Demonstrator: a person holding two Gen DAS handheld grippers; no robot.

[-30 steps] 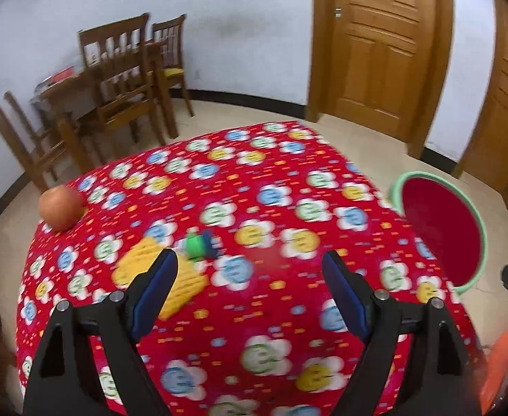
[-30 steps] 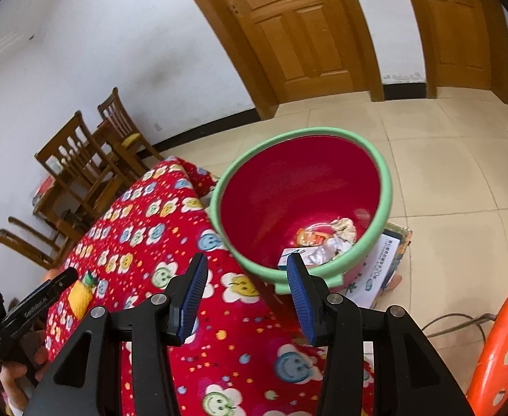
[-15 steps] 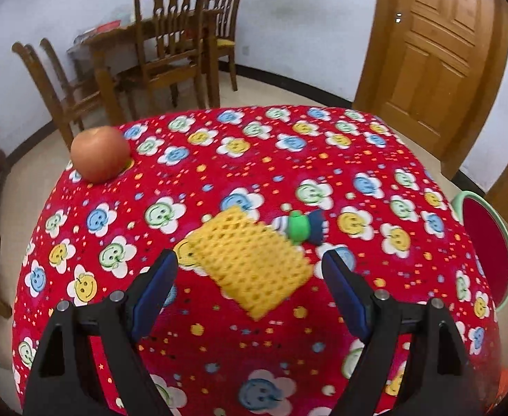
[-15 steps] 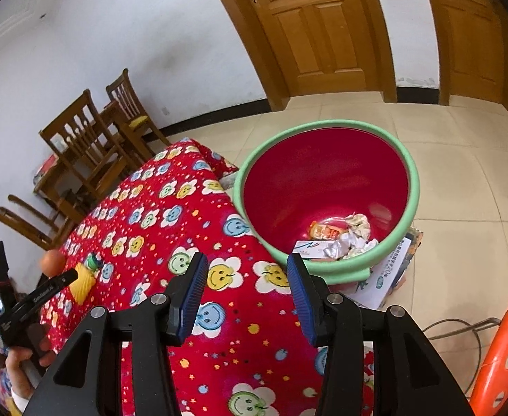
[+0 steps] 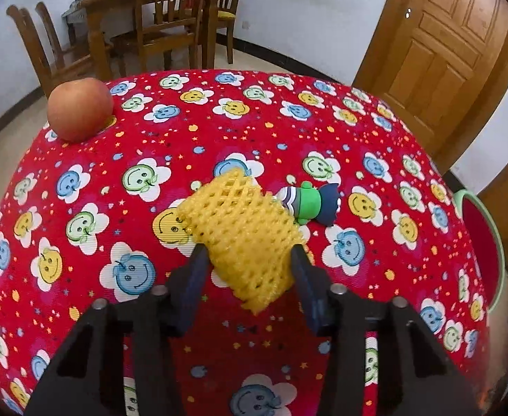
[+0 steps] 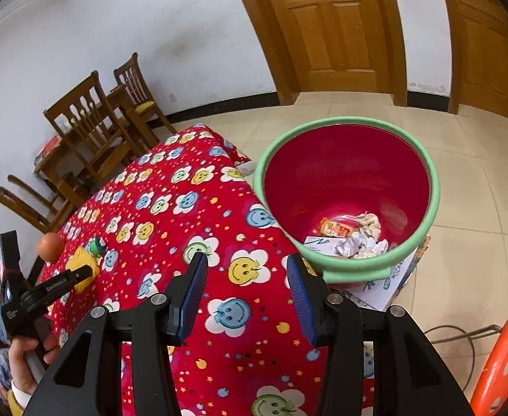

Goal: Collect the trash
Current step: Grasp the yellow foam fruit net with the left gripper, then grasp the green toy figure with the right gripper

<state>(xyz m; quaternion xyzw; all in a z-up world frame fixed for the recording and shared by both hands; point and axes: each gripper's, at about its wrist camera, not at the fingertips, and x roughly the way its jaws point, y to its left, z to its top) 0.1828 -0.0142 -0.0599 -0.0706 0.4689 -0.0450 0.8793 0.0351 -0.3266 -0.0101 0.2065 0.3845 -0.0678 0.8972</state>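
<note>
A yellow foam fruit net (image 5: 243, 239) lies on the red flowered tablecloth (image 5: 184, 131). My left gripper (image 5: 248, 254) has its jaws closed in on both sides of the net's near end; both pads touch it. The net also shows in the right wrist view (image 6: 82, 267), with the left gripper (image 6: 77, 275) at it. My right gripper (image 6: 248, 270) is open and empty above the table's edge, next to the red bin with a green rim (image 6: 427, 187). Crumpled wrappers (image 6: 353, 237) lie in the bin's bottom.
A small green and navy toy figure (image 5: 309, 202) lies just behind the net. An apple (image 5: 78, 109) sits at the table's far left edge. Wooden chairs (image 5: 170, 14) and doors (image 5: 438, 55) stand behind. An orange stool (image 6: 504, 360) is at the right.
My left gripper has moved forward onto the yellow net and narrowed its jaws around it. My right gripper has drifted slightly away from the bin and stays open.
</note>
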